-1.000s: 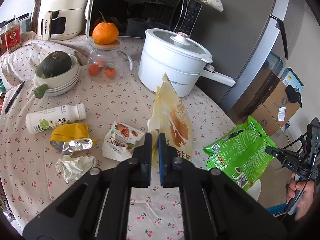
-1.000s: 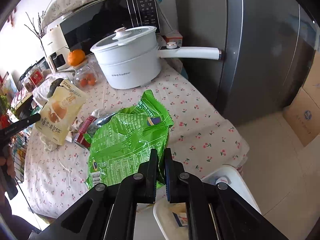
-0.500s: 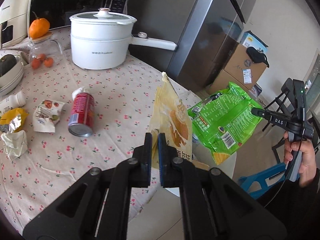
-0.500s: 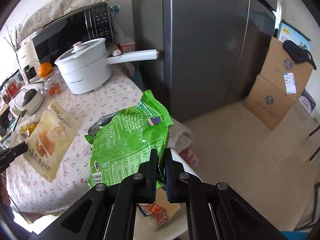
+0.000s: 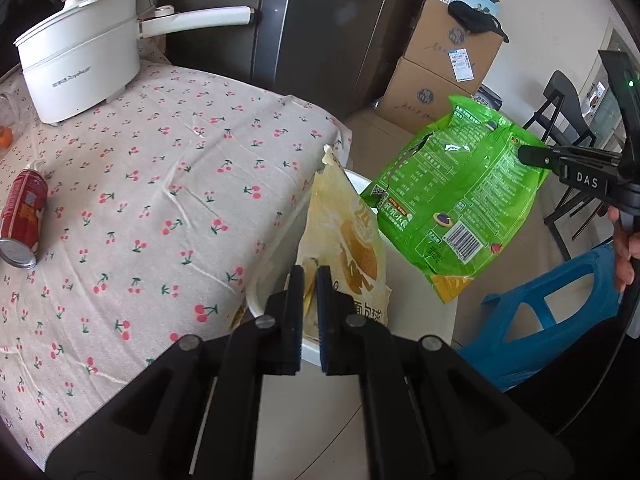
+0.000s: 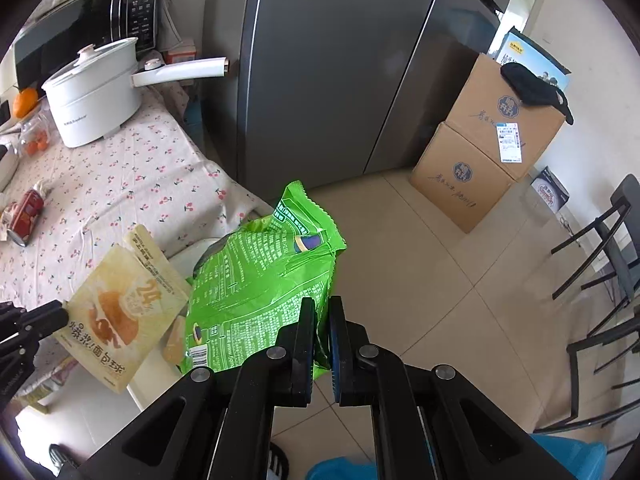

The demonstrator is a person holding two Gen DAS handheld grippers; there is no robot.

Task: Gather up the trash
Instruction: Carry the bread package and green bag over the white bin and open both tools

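Bright, even daylight fills both fisheye views, sharp at centre, bent and vignetted black round the rim, with soft glare on the grey fridge (image 6: 320, 60) at twelve o'clock.

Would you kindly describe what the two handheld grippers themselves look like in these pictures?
Both are matte black plastic. The left gripper and the right gripper each have two flat parallel fingers on angular, cut-out arms joined with round silver rivets. The inner pads look blue. Seen from the left wrist camera, the right gripper's body carries white "DAS" lettering and a small green light. No sleeves or cables are clearly visible.
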